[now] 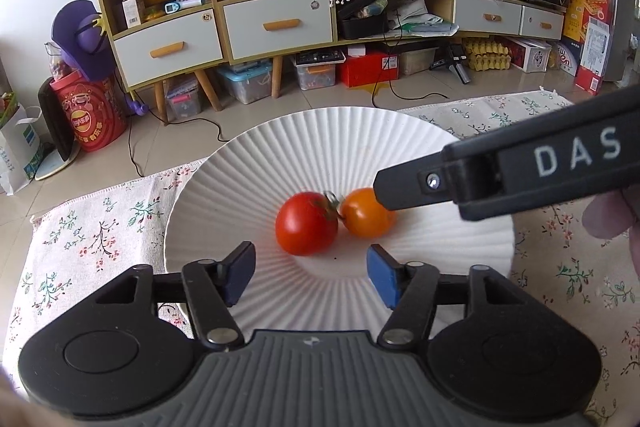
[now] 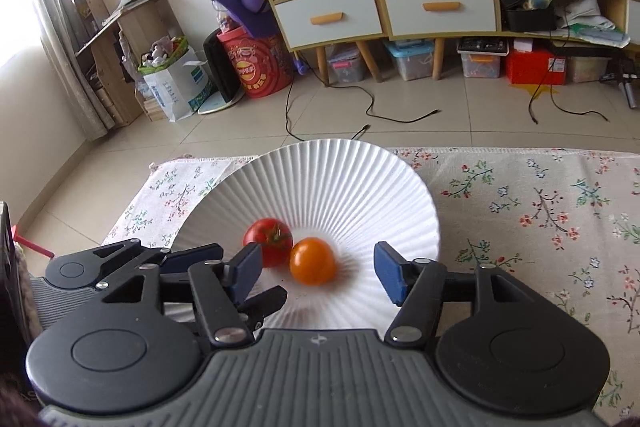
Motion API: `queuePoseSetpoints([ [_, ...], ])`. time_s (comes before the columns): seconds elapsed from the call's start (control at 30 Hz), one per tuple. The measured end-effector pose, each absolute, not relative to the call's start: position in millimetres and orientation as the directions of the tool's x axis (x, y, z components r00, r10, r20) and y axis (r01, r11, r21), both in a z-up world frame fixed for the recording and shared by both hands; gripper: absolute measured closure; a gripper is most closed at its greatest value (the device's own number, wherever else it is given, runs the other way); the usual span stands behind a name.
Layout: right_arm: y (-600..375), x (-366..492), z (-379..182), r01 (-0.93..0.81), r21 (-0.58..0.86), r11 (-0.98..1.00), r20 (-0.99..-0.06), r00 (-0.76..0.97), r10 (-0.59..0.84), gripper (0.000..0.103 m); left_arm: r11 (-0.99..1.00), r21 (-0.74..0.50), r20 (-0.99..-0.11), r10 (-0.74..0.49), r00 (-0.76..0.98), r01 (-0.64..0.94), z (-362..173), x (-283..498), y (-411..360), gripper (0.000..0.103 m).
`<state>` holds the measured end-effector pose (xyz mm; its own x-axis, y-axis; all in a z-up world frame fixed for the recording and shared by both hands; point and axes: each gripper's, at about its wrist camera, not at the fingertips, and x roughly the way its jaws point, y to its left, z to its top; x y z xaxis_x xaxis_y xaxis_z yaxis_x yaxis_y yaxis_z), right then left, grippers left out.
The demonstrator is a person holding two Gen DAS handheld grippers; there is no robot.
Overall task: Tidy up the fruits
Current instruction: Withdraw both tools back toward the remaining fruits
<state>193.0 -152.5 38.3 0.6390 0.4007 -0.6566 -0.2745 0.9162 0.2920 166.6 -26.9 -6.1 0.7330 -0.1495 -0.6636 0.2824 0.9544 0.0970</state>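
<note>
A red tomato point(image 1: 306, 223) and an orange tomato point(image 1: 366, 213) lie side by side, touching, in the middle of a white ribbed plate point(image 1: 320, 147). My left gripper point(image 1: 311, 269) is open just short of the red tomato, its blue pads clear of it. One finger of my right gripper point(image 1: 412, 187) reaches in from the right, over the orange tomato's far side. In the right wrist view my right gripper point(image 2: 320, 271) is open, with the orange tomato point(image 2: 313, 261) between its pads and untouched. The red tomato point(image 2: 268, 239) sits behind the left pad.
The plate point(image 2: 332, 179) rests on a floral cloth point(image 2: 520, 207) spread over a low surface. A left gripper finger point(image 2: 268, 301) crosses under my right gripper's left finger. Beyond are tiled floor, loose cables point(image 2: 372, 107) and a drawer cabinet point(image 1: 280, 23).
</note>
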Motion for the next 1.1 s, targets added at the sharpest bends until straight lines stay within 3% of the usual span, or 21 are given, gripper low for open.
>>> queuePoseSetpoints([
  [0.3, -159.1, 170.7, 49.6, -0.223, 0.269, 0.937, -0.661, 0.665, 0.348, 0.019, 0.954, 0.068, -0.654, -0.178, 0.735, 0.291, 6.5, 146.3, -22.7, 0.021],
  [0.67, -160.6, 137.6, 60.4, -0.207, 0.260, 0.943, -0.659, 0.676, 0.330, 0.011, 0.946, 0.095, -0.660, -0.173, 0.731, 0.310, 16.5, 107.7, -7.0, 0.006],
  [1.1, -144.5, 94.5, 60.0, -0.303, 0.209, 0.930, -0.662, 0.657, 0.362, 0.005, 0.961, 0.056, -0.657, -0.169, 0.735, 0.271, 20.7, 66.4, 19.9, 0.005],
])
